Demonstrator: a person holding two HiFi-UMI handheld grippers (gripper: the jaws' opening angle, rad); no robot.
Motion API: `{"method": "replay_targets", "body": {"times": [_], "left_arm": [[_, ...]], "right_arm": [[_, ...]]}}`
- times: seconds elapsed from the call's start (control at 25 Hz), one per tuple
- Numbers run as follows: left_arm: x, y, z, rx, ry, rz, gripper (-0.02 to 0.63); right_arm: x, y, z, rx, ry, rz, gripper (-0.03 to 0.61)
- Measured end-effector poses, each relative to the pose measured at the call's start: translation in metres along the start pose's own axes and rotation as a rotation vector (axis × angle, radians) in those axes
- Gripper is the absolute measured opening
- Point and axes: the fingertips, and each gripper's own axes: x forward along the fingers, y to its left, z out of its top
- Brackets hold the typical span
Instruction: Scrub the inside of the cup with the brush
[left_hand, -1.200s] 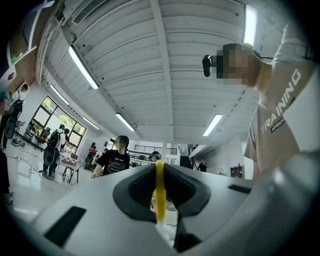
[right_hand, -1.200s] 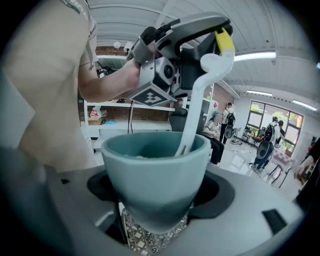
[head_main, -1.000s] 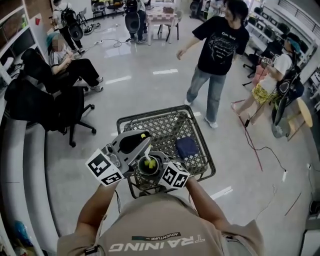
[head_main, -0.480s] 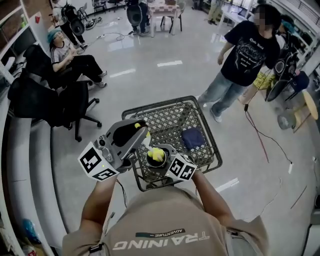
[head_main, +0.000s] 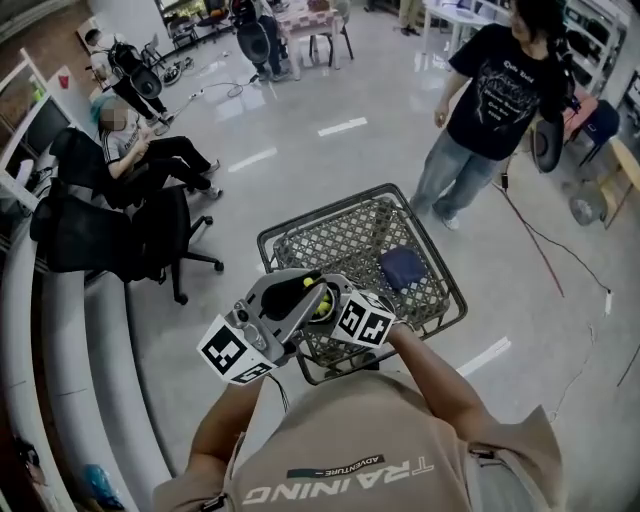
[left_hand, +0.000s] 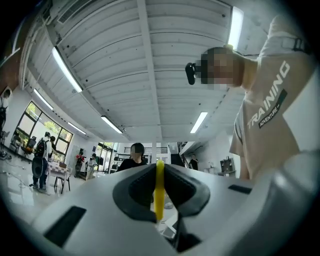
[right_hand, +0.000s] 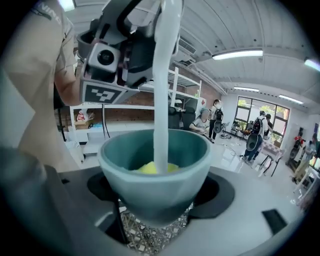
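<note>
Above cart (head_main: 340, 240), my right gripper (right_hand: 157, 190) squeezed cup (right_hand: 155, 170), mouth up. My left gripper (left_hand: 159, 192) pinched brush (right_hand: 165, 75) handle from above. Brush stood straight down, yellow head deep in cup. I judged next: rub round walls.

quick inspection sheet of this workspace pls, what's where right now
surface: wire cart on a glossy floor
job's things: cup with the brush standing in it, yellow head at the bottom
clutter: dark blue cloth in the cart
grippers: left tongs shut on the brush handle; right tongs shut on the cup
cables: red cable lying on the floor
surroundings: standing person, seated person, office chair
</note>
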Motion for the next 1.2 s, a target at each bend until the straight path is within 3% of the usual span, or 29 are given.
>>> {"method": "replay_targets", "body": {"times": [0.12, 0.28, 0.72, 1.04, 1.2], "left_arm": [[0.000, -0.007, -0.001, 0.033, 0.021, 0.020, 0.051], [-0.003, -0.009, 0.002, 0.010, 0.017, 0.033, 0.052], [-0.005, -0.011, 0.044, 0.004, -0.080, -0.018, 0.051], [-0.011, -0.002, 0.059, 0.029, -0.092, -0.032, 0.052], [-0.020, 0.008, 0.052, 0.035, -0.085, 0.000, 0.052]], "right_arm": [[0.006, -0.003, -0.001, 0.035, -0.009, 0.002, 0.396], [0.005, -0.003, -0.003, 0.073, -0.020, 0.023, 0.396], [0.017, -0.012, -0.039, 0.082, 0.063, 0.013, 0.396], [0.012, -0.024, -0.042, 0.099, 0.038, -0.003, 0.396], [0.010, -0.026, -0.036, 0.093, 0.020, 0.000, 0.396]]}}
